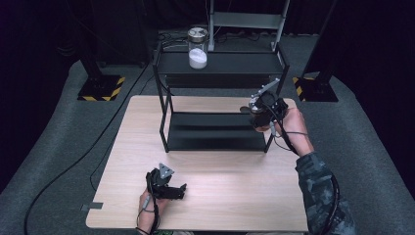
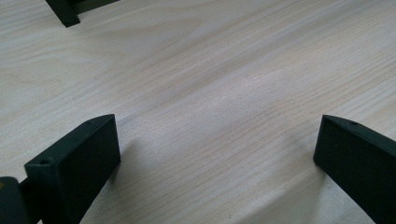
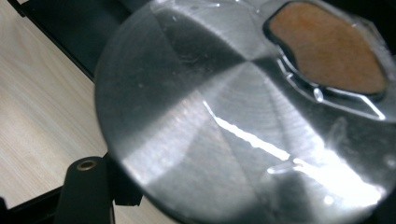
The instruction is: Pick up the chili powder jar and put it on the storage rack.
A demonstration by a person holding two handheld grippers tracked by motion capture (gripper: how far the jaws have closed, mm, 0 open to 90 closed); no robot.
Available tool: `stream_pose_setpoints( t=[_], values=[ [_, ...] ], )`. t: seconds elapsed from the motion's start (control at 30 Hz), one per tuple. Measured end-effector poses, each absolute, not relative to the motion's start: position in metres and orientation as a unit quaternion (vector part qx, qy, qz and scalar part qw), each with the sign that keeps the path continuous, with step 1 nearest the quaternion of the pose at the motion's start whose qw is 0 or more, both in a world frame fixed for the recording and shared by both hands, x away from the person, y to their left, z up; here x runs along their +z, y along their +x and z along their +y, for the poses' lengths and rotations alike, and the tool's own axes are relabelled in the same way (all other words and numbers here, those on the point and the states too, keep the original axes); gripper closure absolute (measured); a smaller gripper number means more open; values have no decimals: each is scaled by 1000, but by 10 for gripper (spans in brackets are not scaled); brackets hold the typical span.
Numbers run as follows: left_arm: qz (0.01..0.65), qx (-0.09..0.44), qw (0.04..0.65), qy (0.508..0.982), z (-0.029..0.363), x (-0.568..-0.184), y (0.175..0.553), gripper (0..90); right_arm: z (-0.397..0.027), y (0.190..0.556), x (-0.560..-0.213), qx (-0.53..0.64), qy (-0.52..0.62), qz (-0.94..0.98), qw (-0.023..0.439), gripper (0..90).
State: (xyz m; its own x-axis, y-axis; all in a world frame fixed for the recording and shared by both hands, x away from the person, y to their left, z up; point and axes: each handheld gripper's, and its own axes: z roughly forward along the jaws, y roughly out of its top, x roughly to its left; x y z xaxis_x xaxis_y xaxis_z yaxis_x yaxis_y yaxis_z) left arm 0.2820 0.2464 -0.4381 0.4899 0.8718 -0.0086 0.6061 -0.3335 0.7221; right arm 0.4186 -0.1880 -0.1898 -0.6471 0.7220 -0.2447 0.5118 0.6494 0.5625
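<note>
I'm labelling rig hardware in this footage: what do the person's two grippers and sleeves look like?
Both are black handheld tools. The left gripper carries a grey three-cornered plate on top, and its jaws are flat black blocks with small holes near the tips. The right gripper bears a grey plate too and trails a black cable. The right forearm wears a dark camouflage sleeve.

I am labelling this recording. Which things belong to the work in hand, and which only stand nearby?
In the work:
- right gripper, shut on the jar with a metal lid
- black shelf rack

Only nearby:
- left gripper, open over the table
- jar of white powder on the top shelf
</note>
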Motion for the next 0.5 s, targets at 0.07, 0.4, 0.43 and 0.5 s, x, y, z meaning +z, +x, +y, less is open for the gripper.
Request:
stream_pose_setpoints(
  t=[0.07,0.4,0.43,0.5],
  values=[
    [466,195,341,793,246,-438,282,0,-189,419,-188,230,351,878,232,312],
    [466,195,341,793,246,-438,282,0,-190,417,-176,237,351,873,239,312],
    [466,195,341,793,246,-438,282,0,-190,417,-175,238,351,873,240,312],
    [466,195,341,793,246,-438,282,0,-190,417,-173,239,350,873,240,312]
  ],
)
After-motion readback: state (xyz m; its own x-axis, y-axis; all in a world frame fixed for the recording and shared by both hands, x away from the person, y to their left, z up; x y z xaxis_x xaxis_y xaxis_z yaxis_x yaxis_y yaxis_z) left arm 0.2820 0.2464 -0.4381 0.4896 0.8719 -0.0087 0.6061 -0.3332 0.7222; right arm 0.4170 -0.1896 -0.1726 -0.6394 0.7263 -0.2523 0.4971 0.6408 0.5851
